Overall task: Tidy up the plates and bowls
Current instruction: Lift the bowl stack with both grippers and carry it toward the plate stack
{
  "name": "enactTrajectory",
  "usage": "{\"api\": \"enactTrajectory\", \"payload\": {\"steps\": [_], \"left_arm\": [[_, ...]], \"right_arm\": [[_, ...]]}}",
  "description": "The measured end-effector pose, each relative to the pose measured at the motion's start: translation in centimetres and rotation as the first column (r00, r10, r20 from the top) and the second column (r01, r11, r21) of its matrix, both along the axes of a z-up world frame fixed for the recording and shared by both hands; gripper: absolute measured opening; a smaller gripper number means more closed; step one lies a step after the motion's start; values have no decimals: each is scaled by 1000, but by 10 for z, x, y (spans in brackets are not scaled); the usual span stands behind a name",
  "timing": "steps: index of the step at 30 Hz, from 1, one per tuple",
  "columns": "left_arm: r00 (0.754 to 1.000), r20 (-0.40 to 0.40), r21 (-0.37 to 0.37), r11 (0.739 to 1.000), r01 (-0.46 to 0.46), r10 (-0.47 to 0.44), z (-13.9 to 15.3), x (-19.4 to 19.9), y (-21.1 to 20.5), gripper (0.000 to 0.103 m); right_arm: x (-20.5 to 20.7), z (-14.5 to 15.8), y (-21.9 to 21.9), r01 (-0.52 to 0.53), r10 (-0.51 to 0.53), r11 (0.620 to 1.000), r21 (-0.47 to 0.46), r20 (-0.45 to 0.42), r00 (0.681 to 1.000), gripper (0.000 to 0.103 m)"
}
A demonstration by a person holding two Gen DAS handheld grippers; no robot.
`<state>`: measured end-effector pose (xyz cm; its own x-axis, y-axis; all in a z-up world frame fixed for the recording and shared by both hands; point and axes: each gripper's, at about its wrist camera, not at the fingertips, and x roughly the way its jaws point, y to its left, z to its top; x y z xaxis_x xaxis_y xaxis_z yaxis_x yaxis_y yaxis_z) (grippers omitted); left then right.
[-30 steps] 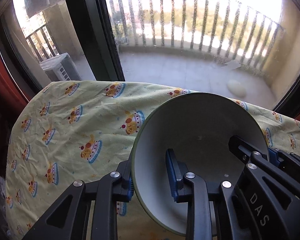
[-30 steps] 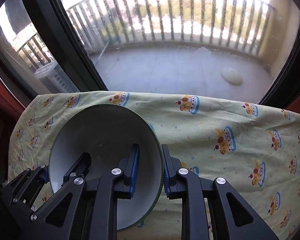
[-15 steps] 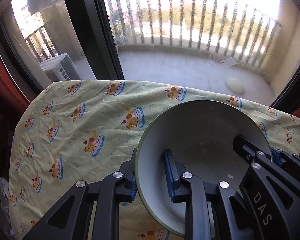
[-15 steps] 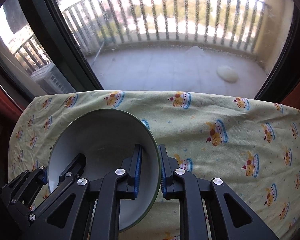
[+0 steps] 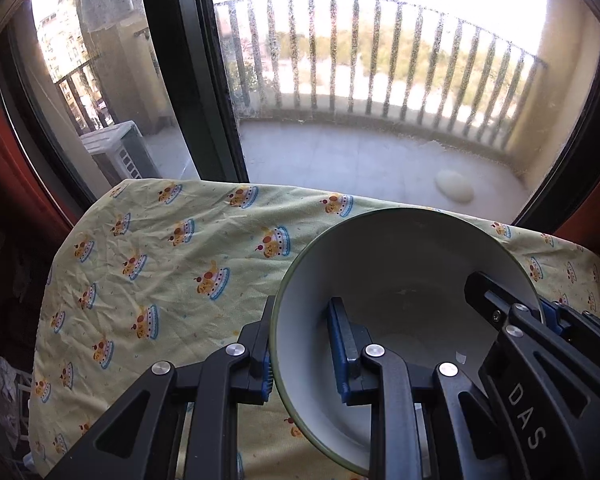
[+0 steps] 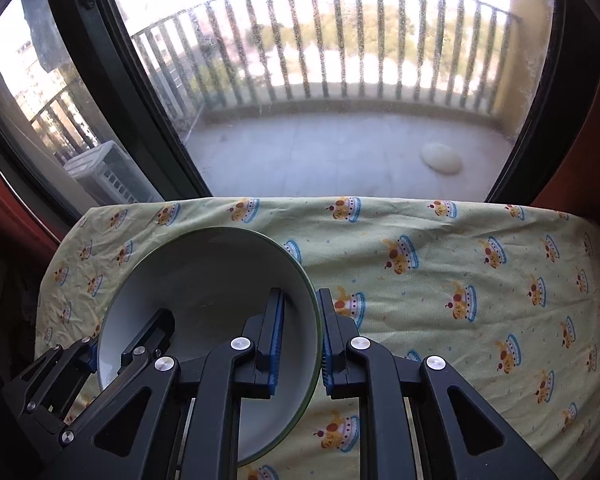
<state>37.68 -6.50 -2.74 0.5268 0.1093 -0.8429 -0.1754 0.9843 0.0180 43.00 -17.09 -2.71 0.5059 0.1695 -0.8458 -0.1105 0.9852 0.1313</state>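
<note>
A pale bowl [image 5: 400, 280] with a green rim hangs tilted above the cloth-covered table [image 5: 160, 264], held from both sides. My left gripper [image 5: 300, 320] is shut on the bowl's left rim, one blue pad inside the wall and one outside. In the right wrist view the same bowl [image 6: 212, 280] sits at the lower left, and my right gripper [image 6: 300, 304] is shut on its right rim. Each view also shows the other gripper clamped on the far rim: the right gripper [image 5: 540, 320] and the left gripper [image 6: 96, 348]. The bowl looks empty inside.
The table's yellow cloth [image 6: 460, 264] has a cartoon cake print and nothing else shows on it. Behind its far edge stands a dark-framed glass door [image 5: 204, 92] onto a balcony with a railing. A red wall [image 5: 4, 152] borders the left.
Both grippers have risen together with the bowl. The table now looks farther below, and more of its cloth and far edge shows.
</note>
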Motion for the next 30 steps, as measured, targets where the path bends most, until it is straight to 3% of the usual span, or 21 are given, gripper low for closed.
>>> {"api": "enactTrajectory", "payload": {"steps": [15, 30], "left_arm": [[991, 52, -44, 991, 127, -125, 46, -69, 9, 22], [967, 84, -32, 969, 243, -240, 67, -144, -2, 22]], "right_arm": [[-86, 60, 3, 104, -103, 994, -21, 47, 994, 19], [-177, 86, -4, 192, -190, 981, -24, 78, 979, 19]]}}
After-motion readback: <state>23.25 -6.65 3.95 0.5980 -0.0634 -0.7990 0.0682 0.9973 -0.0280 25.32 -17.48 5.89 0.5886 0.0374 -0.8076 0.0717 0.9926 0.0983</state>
